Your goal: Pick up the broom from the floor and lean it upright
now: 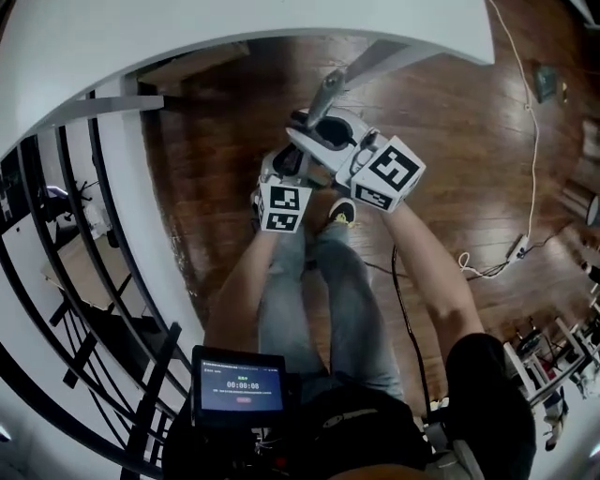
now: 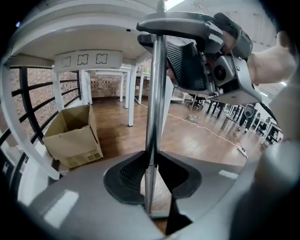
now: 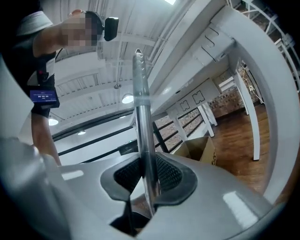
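Note:
The broom shows only as a shiny metal handle [image 2: 153, 112]; its head is out of sight. In the left gripper view the handle stands upright between the dark pads [image 2: 129, 173], and my left gripper [image 2: 151, 176] is shut on it. Higher on the same pole my right gripper [image 2: 197, 51] also clamps it. In the right gripper view the handle [image 3: 143, 122] rises from my right gripper [image 3: 147, 180], pressed between its pads. From the head view both grippers sit close together over the wooden floor, left gripper [image 1: 295, 164] below the right gripper [image 1: 319, 127], with the handle [image 1: 328, 92] running up towards the white table edge.
A white table [image 1: 281, 23] curves overhead. An open cardboard box [image 2: 72, 136] stands under it by the black railing [image 1: 56, 244]. A white cable with a power strip [image 1: 517, 248] lies on the floor to the right. The person's shoe [image 1: 342, 214] is just below the grippers.

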The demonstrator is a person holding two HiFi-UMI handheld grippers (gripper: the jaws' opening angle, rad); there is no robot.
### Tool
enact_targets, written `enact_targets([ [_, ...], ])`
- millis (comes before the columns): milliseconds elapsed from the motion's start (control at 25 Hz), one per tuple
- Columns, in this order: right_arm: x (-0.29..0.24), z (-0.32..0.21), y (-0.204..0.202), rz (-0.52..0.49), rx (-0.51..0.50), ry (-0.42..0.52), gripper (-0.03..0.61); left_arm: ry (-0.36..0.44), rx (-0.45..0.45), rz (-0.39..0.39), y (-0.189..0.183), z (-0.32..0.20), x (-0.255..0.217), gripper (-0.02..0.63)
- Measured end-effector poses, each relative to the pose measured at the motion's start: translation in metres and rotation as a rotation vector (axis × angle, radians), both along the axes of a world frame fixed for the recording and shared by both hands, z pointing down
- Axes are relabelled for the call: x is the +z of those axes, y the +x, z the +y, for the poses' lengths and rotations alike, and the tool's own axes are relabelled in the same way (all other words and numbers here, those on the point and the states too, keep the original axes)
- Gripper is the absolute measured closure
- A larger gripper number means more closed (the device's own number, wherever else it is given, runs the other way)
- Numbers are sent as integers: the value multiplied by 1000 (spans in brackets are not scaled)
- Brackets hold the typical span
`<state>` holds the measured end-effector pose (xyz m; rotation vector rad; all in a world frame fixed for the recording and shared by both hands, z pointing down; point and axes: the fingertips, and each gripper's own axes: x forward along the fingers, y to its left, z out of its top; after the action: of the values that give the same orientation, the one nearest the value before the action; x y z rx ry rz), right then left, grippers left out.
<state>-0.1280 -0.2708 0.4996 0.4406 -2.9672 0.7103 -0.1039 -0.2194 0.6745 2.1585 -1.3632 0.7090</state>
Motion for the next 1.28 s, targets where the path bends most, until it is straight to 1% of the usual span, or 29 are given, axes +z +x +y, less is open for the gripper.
enact_targets([
  [160, 3, -15, 2, 30, 8, 3, 503, -6, 8, 5, 3, -13, 1, 515],
  [400, 8, -29, 7, 56, 4, 17, 505, -11, 43, 1, 9, -25, 5, 514],
  [640, 11, -40, 16, 55, 15, 11, 505, -9, 62, -10, 17, -36, 8, 514],
  [760, 10, -43, 19, 50, 22, -2, 497, -7, 52, -7, 19, -41, 6, 514],
  [800, 10, -42, 19, 49, 21, -10, 491, -7, 42, -4, 19, -40, 5, 514],
  [920, 15, -38, 22, 46, 18, -36, 412, -6, 21, 4, 16, -38, 5, 512],
  [960, 17, -38, 23, 44, 23, -40, 406, 0, 20, 14, 16, -38, 5, 511],
  [1000, 18, -38, 25, 43, 29, -43, 394, 9, 21, 28, 16, -39, 4, 501],
  [1080, 19, -40, 28, 41, 43, -47, 374, 24, 36, 47, 18, -42, 0, 450],
  [1200, 19, -39, 32, 40, 62, -48, 360, 25, 77, 46, 22, -41, -3, 366],
  [1240, 19, -37, 33, 41, 65, -48, 360, 24, 86, 43, 22, -40, -4, 352],
  [1280, 19, -36, 35, 42, 67, -50, 360, 22, 90, 40, 20, -38, -6, 353],
])
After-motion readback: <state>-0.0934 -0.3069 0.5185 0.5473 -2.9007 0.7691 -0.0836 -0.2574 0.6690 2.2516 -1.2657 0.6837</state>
